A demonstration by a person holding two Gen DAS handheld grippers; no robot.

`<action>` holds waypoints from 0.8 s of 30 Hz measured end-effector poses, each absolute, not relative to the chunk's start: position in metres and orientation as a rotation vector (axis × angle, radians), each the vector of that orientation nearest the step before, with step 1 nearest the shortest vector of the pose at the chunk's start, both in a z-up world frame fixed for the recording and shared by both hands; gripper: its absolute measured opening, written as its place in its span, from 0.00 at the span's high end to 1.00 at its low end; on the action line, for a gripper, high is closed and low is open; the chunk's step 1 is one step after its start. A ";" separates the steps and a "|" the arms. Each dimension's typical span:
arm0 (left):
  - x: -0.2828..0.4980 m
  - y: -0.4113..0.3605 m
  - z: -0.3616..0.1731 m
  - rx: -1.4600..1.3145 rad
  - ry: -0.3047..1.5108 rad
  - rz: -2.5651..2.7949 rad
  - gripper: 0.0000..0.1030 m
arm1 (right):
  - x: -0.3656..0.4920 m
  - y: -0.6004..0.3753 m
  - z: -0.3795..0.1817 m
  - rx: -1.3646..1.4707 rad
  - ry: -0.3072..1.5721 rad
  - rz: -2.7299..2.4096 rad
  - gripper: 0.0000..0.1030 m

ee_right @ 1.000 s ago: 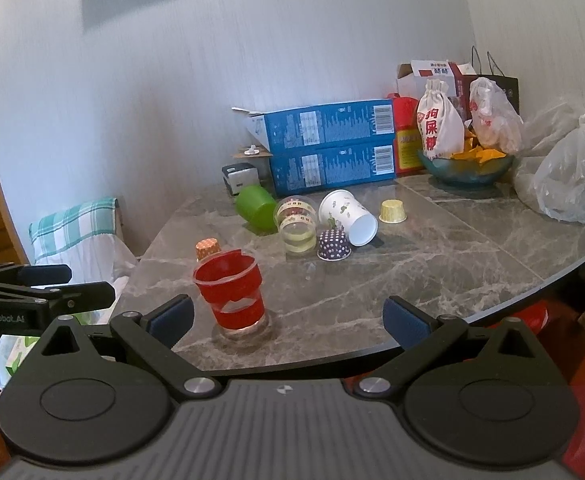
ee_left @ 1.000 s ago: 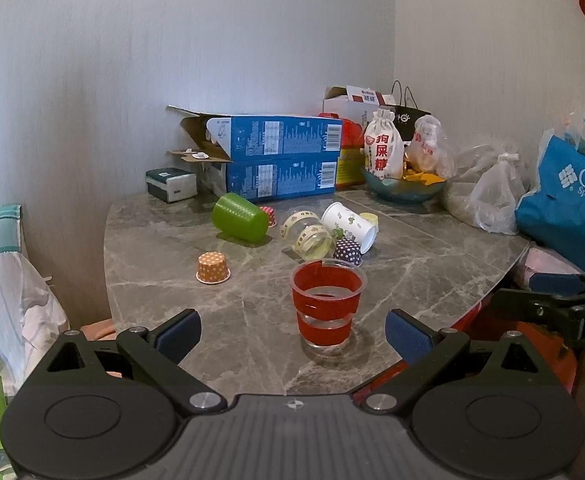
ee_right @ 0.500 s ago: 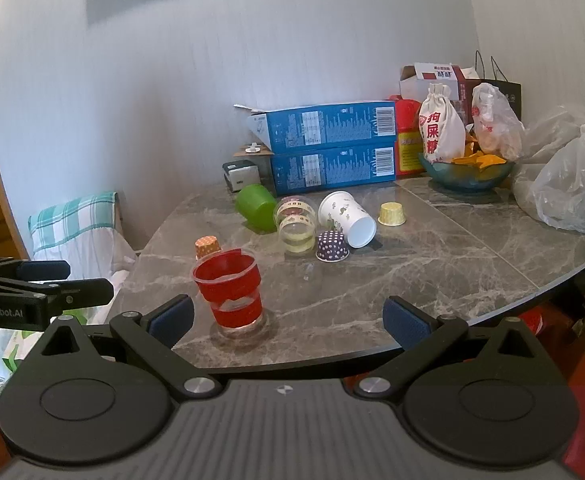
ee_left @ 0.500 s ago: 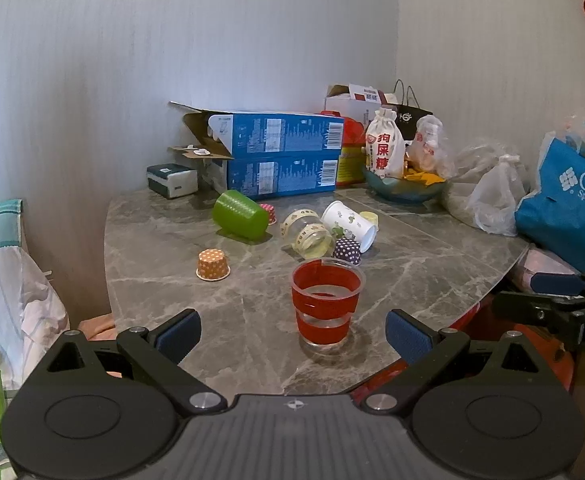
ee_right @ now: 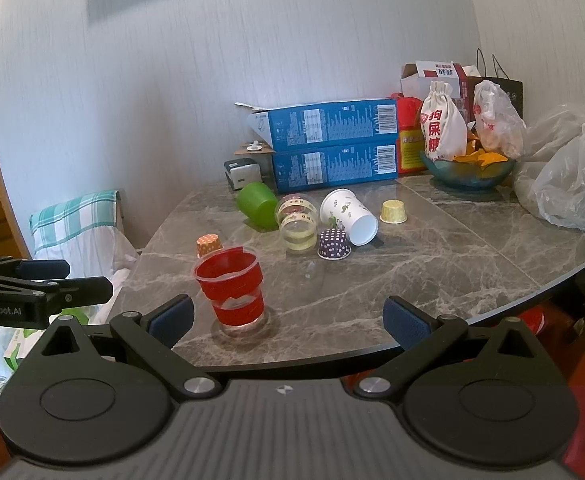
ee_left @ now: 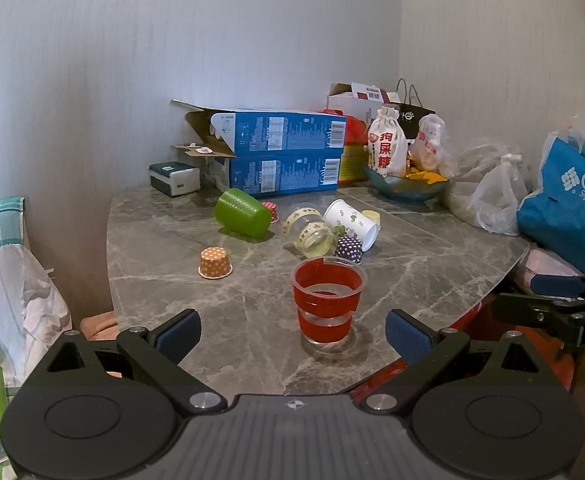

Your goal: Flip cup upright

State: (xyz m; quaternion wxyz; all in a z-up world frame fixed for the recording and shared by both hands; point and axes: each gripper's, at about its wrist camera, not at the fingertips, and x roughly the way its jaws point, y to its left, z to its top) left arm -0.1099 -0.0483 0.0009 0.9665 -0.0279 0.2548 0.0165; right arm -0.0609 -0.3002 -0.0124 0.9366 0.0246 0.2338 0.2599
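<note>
Upright red-banded clear plastic cup (ee_left: 327, 305) on veined, seemingly marble tabletop (ee_left: 164, 248)

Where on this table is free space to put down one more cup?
Bare marble lies right of the red cup, between the purple dotted cup and the table edge. Crowded: around the green cup and white paper cup.

A cup (ee_left: 327, 305) stands upright near the front edge of the table (ee_left: 160, 280), with a cluster of tipped cups behind it — one (ee_left: 242, 218) at left, a clear one (ee_left: 310, 232) in the middle, a paper one (ee_left: 350, 224) at right. Two stacked boxes (ee_left: 284, 160) sit against the wall behind them; a bowl (ee_left: 406, 188) and bags (ee_left: 492, 196) lie to the right.
</note>
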 end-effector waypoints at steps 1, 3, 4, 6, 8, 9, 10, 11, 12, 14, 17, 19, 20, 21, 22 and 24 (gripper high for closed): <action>-0.109 -0.048 0.000 -0.057 0.518 0.035 0.03 | -0.061 -0.300 -0.013 0.052 0.478 0.532 0.01; -0.108 -0.048 -0.001 -0.058 0.521 0.035 0.03 | -0.061 -0.301 -0.013 0.052 0.479 0.532 0.01; -0.108 -0.048 -0.001 -0.058 0.522 0.035 0.03 | -0.061 -0.301 -0.013 0.051 0.479 0.532 0.01; -0.107 -0.048 -0.001 -0.057 0.523 0.036 0.03 | -0.061 -0.301 -0.013 0.053 0.479 0.532 0.01; -0.107 -0.048 -0.001 -0.056 0.523 0.037 0.03 | -0.061 -0.300 -0.013 0.051 0.479 0.532 0.01; -0.107 -0.048 -0.001 -0.054 0.523 0.038 0.03 | -0.061 -0.300 -0.013 0.051 0.480 0.531 0.01; -0.107 -0.048 -0.002 -0.053 0.524 0.039 0.03 | -0.060 -0.301 -0.013 0.051 0.482 0.531 0.01; -0.106 -0.047 -0.002 -0.052 0.525 0.041 0.03 | -0.060 -0.301 -0.013 0.051 0.484 0.531 0.01; -0.105 -0.047 -0.002 -0.053 0.527 0.040 0.03 | -0.060 -0.301 -0.013 0.051 0.485 0.529 0.01; -0.105 -0.047 -0.002 -0.053 0.527 0.038 0.03 | -0.059 -0.302 -0.013 0.053 0.487 0.529 0.01; -0.105 -0.047 -0.002 -0.053 0.528 0.039 0.03 | -0.059 -0.302 -0.014 0.052 0.488 0.530 0.01; -0.105 -0.047 -0.003 -0.052 0.529 0.037 0.03 | -0.059 -0.302 -0.014 0.052 0.488 0.531 0.01; -0.105 -0.048 -0.003 -0.052 0.529 0.037 0.03 | -0.059 -0.302 -0.014 0.053 0.489 0.532 0.01; -0.105 -0.048 -0.003 -0.051 0.529 0.036 0.03 | -0.059 -0.301 -0.014 0.053 0.489 0.530 0.01; -0.105 -0.048 -0.003 -0.051 0.530 0.036 0.03 | -0.059 -0.301 -0.014 0.052 0.491 0.530 0.01; -0.105 -0.048 -0.004 -0.050 0.529 0.034 0.03 | -0.058 -0.301 -0.016 0.052 0.492 0.531 0.01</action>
